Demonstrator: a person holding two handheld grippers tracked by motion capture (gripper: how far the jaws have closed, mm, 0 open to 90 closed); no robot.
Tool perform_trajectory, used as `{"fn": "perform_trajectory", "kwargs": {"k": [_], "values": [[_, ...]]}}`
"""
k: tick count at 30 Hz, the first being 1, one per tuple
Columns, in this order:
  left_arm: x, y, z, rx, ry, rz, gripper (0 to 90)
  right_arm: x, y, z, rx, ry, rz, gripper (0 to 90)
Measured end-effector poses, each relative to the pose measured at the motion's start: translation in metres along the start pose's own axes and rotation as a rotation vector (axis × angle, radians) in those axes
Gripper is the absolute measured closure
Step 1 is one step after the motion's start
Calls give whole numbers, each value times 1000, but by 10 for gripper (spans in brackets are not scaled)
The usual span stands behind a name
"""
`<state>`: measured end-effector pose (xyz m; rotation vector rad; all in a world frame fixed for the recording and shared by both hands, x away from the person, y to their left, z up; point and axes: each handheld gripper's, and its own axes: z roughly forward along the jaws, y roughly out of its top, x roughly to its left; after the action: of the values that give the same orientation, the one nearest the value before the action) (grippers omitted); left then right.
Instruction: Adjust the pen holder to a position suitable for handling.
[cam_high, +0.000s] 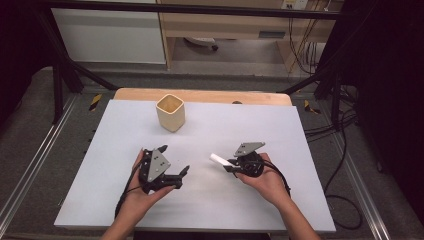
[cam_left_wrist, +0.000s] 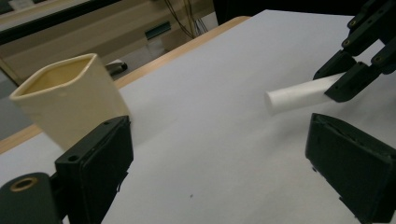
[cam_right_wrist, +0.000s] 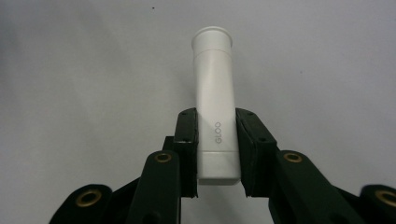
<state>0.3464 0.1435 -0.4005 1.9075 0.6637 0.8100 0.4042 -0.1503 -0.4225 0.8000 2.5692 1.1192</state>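
The white plastic cylindrical tube marked "GLOO" (cam_right_wrist: 215, 121) is clamped between the two black pads of the right gripper (cam_high: 231, 165), which grip it near its flat end; its rimmed cap end projects forward beyond the jaws. In the high view the tube (cam_high: 218, 159) is held just above the white table sheet (cam_high: 250, 210), right of centre, pointing toward the left gripper (cam_high: 183, 176). In the left gripper view the tube (cam_left_wrist: 303, 93) lies roughly level, its round end facing the camera. The left gripper's jaws stand wide apart with nothing between them; it sits near the tube but apart from it. A cream square-mouthed ceramic cup (cam_high: 170, 112) stands upright toward the far edge of the sheet, well apart from both grippers.
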Motion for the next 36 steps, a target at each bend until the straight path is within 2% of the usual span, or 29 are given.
{"fn": "perform_trajectory", "kwargs": {"k": [3,5,12,17,27,36], "values": [[-13,-5,2,4,-4,18,88,6,-3,0,16,9,-6,713],[-18,-9,1,17,-7,49,86,10,-2,-1,12,14,-6,713],[-27,-18,5,50,-29,77,84,17,3,-3,7,23,-20,713],[-35,-19,9,68,-28,141,85,19,4,-1,3,32,-20,713],[-46,-20,14,84,-16,223,89,26,9,-3,7,50,-43,713],[-50,-20,15,81,9,274,101,34,14,-3,6,70,-54,713]]}}
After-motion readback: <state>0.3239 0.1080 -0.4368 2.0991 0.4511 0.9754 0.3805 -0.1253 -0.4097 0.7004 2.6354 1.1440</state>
